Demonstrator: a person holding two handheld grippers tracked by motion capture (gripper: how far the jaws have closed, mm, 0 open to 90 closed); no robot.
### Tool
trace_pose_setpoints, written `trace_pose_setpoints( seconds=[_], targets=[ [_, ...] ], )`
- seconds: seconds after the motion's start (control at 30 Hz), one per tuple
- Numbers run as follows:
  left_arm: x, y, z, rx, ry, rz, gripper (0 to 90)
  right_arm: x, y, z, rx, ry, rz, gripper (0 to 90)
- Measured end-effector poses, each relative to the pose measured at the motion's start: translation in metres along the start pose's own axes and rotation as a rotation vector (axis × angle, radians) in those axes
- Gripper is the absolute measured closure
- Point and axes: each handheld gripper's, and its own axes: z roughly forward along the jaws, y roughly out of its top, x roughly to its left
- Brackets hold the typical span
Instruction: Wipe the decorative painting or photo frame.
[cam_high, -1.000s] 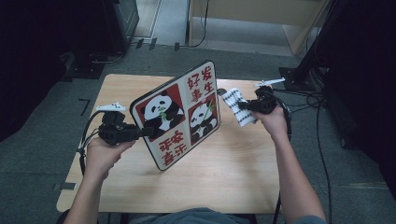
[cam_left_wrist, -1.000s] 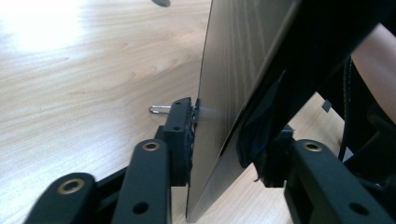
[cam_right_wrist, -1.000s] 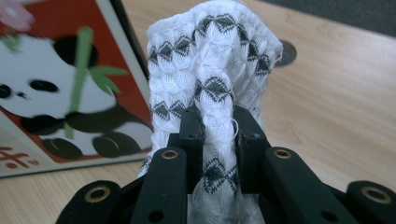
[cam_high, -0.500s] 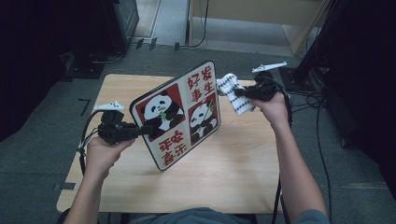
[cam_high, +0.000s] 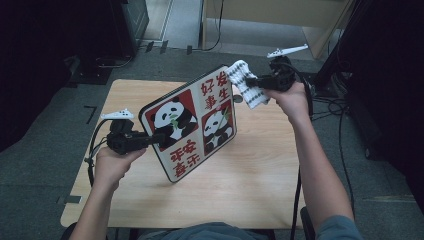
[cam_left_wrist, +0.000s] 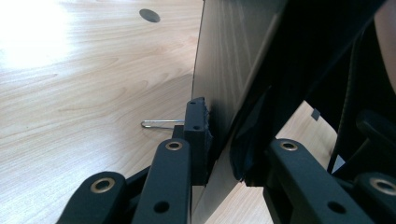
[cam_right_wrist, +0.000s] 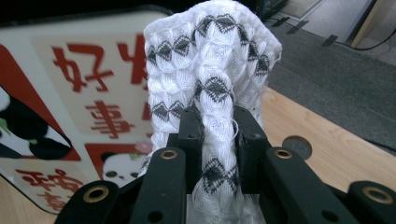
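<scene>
High view, left to right: left claw (cam_high: 159, 139) has just clamped down on the panda board's (cam_high: 192, 122) left edge, propping it tilted on the bench (cam_high: 260, 170), probably for wiping. Right claw (cam_high: 254, 83) pinches the patterned cloth (cam_high: 245, 82) at its top right corner.

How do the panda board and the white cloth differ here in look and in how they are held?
The panda board is a stiff flat panel with red characters, propped on its lower edge on the table; the white cloth is soft, bunched, grey-patterned and lifted clear. The left gripper clamps the board's edge; the right gripper pinches the cloth's folds. Both are firmly gripped.
</scene>
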Motion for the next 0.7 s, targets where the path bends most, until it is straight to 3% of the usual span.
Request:
trace_pose_setpoints(
  seconds=[0.23, 0.43, 0.53, 0.7],
  targets=[
    [-0.002, 0.001, -0.001, 0.019, 0.006, 0.020, 78.6, 0.013, 0.019, -0.002, 0.009, -0.013, -0.049, 77.2],
    [-0.002, 0.001, -0.003, 0.022, 0.003, 0.030, 78.8, 0.029, 0.040, -0.003, -0.021, 0.017, -0.074, 77.1],
    [-0.001, 0.001, -0.006, 0.032, 0.001, 0.039, 78.7, 0.035, 0.042, 0.000, -0.040, 0.038, -0.075, 77.1],
    [0.001, 0.001, -0.006, 0.030, -0.008, 0.019, 78.0, 0.040, 0.040, 0.014, -0.016, 0.049, -0.081, 77.1]
  ],
)
